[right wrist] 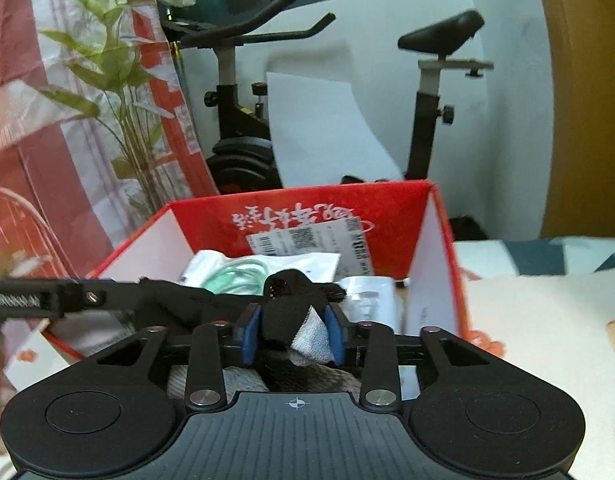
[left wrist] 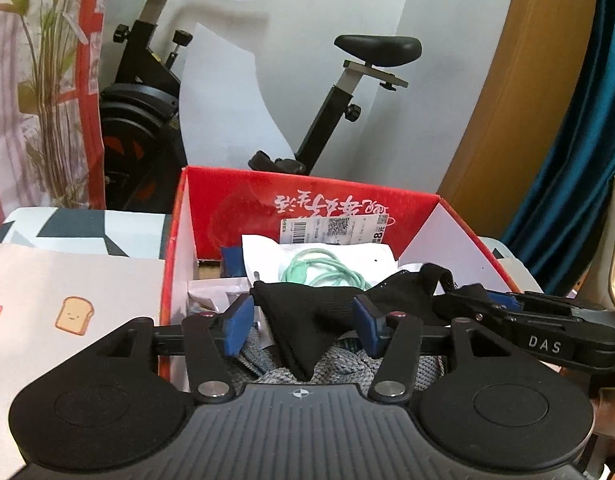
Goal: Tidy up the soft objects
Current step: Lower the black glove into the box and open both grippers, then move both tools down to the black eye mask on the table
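A red cardboard box [left wrist: 307, 204] stands open on the table, also in the right wrist view [right wrist: 307, 208]. A black-and-grey glove [left wrist: 303, 328] hangs over the box. My left gripper [left wrist: 303, 322] is open, its blue pads on either side of the glove's black cuff. My right gripper [right wrist: 293, 332] is shut on the glove's [right wrist: 303, 328] other end, black cloth and a grey fingertip pinched between the pads. It enters the left wrist view from the right [left wrist: 479, 304]. More grey knit fabric [left wrist: 347, 364] lies under the glove in the box.
The box holds white plastic bags with a coiled green cable [left wrist: 327, 270] and a barcode label [left wrist: 335, 230]. A cloth with a toast print [left wrist: 73, 316] covers the table. An exercise bike [left wrist: 347, 80], a plant [left wrist: 51, 80] and a blue curtain [left wrist: 579, 120] stand behind.
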The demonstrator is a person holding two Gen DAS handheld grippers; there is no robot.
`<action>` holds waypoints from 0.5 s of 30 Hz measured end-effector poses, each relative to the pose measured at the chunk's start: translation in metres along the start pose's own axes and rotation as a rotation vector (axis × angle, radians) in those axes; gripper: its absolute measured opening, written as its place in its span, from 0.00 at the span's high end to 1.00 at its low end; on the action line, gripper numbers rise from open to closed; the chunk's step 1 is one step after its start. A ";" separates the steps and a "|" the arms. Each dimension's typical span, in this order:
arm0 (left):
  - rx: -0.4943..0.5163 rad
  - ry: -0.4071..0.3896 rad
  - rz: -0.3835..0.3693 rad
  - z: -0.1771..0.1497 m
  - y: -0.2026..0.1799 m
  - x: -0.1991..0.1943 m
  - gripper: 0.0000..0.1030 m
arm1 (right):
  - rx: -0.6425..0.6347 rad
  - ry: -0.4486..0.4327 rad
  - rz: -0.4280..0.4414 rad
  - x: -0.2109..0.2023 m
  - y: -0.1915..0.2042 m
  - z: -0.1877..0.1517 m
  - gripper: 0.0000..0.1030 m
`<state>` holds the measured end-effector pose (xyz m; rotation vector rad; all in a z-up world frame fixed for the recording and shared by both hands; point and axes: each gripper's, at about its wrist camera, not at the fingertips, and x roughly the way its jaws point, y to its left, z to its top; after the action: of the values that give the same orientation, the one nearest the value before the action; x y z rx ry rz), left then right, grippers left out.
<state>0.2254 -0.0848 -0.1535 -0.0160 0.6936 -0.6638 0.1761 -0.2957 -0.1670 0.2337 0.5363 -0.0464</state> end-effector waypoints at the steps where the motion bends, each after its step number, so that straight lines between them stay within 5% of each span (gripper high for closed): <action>1: 0.002 -0.006 0.003 0.000 0.000 -0.003 0.42 | -0.015 -0.008 -0.013 -0.004 0.001 -0.001 0.63; 15: 0.048 -0.081 0.081 -0.012 -0.009 -0.060 0.39 | -0.115 -0.118 -0.016 -0.077 0.022 -0.022 0.54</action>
<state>0.1791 -0.0549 -0.1255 0.0299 0.5972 -0.5985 0.1010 -0.2704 -0.1417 0.1130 0.4217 -0.0448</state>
